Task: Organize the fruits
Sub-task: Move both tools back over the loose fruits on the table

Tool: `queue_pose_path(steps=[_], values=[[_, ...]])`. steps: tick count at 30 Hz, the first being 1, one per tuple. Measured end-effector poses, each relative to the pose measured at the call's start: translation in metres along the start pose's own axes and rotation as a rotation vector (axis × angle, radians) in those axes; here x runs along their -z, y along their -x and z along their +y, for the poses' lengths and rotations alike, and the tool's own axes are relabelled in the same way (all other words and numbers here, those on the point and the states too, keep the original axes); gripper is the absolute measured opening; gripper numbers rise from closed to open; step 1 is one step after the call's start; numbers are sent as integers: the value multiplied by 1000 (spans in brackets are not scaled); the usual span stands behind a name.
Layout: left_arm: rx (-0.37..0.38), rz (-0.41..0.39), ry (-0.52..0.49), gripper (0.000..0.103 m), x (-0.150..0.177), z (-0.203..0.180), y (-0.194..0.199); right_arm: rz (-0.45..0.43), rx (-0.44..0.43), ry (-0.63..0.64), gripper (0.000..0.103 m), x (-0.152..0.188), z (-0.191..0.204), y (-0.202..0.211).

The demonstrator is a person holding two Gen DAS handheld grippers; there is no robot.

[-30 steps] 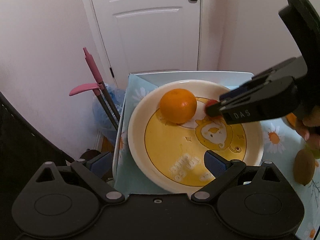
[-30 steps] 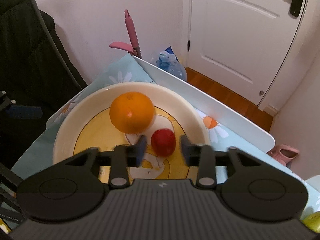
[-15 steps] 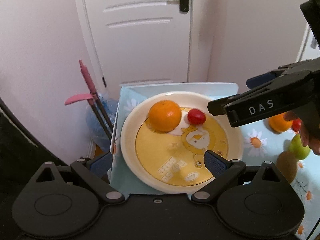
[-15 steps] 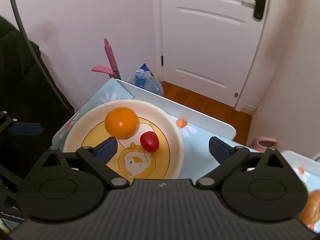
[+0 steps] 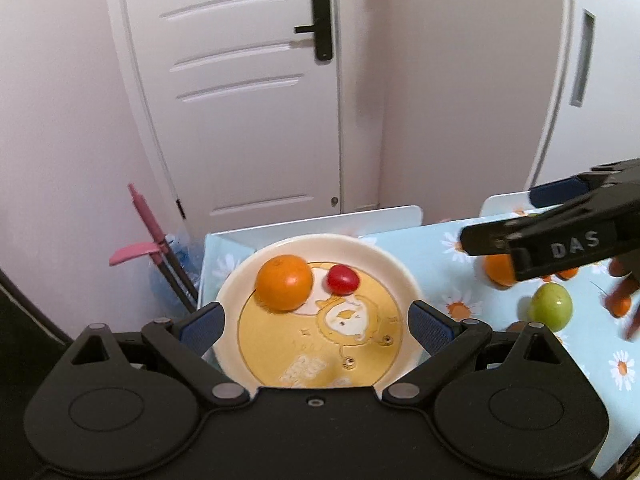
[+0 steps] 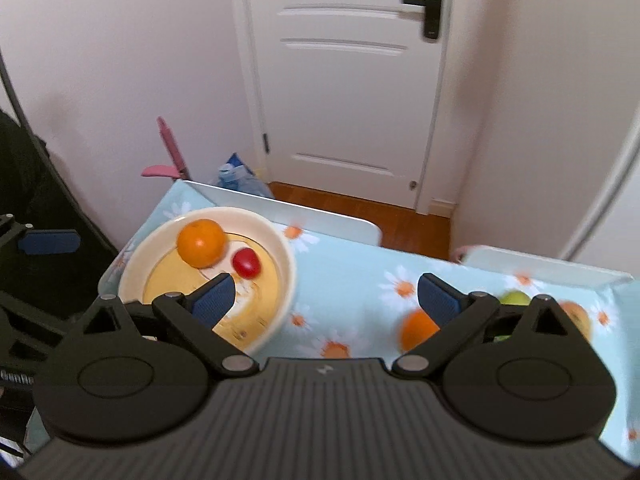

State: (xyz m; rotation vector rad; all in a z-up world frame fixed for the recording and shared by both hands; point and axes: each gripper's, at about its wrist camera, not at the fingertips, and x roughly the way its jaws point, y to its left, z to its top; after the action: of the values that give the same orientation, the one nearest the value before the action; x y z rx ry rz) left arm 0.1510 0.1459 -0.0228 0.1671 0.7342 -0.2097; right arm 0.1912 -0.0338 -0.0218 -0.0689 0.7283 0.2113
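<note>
Overhead, we see a worktop [image 6: 352, 280] under a daisy-print blue cloth, set before a white door [image 6: 344, 80] and pale walls. One plate [image 5: 396, 280] near the left edge holds one orange [image 5: 284, 282] and one red fruit [image 5: 343, 279]. Our left gripper [image 5: 316, 322] is open above the plate. Our right gripper [image 6: 325, 294], its fingers having just opened wide, holds nothing; another orange [image 6: 416, 330] and a green fruit [image 5: 550, 306] lie towards the right edge.

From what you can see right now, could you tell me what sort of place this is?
Most likely a room in a home: a white panelled door with a lever handle, a small table under a daisy-print cloth, and a cartoon-printed plate holding fruit.
</note>
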Motion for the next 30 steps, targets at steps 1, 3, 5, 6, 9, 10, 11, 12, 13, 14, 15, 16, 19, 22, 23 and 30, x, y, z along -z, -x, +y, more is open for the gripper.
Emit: queue_pose_path(steps=[1, 3, 5, 6, 9, 10, 11, 12, 13, 14, 15, 16, 19, 22, 23, 30], values=[[4, -3, -1, 100, -1, -3, 2, -4, 6, -11, 103, 4, -6, 7], [18, -10, -1, 100, -3, -10, 7, -6, 29, -23, 103, 12, -18, 19], [24, -20, -6, 100, -5, -20, 13, -2, 51, -27, 103, 21, -32, 32], [22, -28, -11, 100, -5, -26, 17, -4, 63, -30, 103, 25, -38, 39], [11, -44, -33, 100, -5, -45, 26, -11, 82, -43, 103, 41, -60, 58], [8, -45, -38, 100, -5, -52, 29, -13, 88, -47, 103, 46, -68, 65], [7, -46, -43, 100, -5, -60, 31, -16, 94, -49, 103, 51, -76, 72], [6, -48, -48, 100, -5, -69, 34, -18, 102, -49, 103, 56, -83, 78], [2, -51, -53, 100, -5, -78, 37, -19, 113, -46, 103, 61, -91, 84], [-1, -54, -57, 100, -5, -86, 39, -16, 121, -43, 103, 65, -97, 89], [-3, -58, -60, 100, -5, -96, 41, -12, 121, -42, 103, 70, -106, 94], [-1, -60, -59, 100, -6, -102, 43, -10, 120, -43, 103, 75, -113, 99], [10, -66, -56, 100, -7, -127, 46, -7, 119, -47, 103, 87, -134, 109], [11, -73, -65, 100, -9, -151, 45, -3, 120, -50, 103, 99, -156, 117], [11, -75, -68, 100, -9, -159, 45, -1, 118, -50, 103, 103, -163, 118], [7, -57, -100, 99, -4, -208, 23, 27, 79, -12, 103, 128, -199, 112]])
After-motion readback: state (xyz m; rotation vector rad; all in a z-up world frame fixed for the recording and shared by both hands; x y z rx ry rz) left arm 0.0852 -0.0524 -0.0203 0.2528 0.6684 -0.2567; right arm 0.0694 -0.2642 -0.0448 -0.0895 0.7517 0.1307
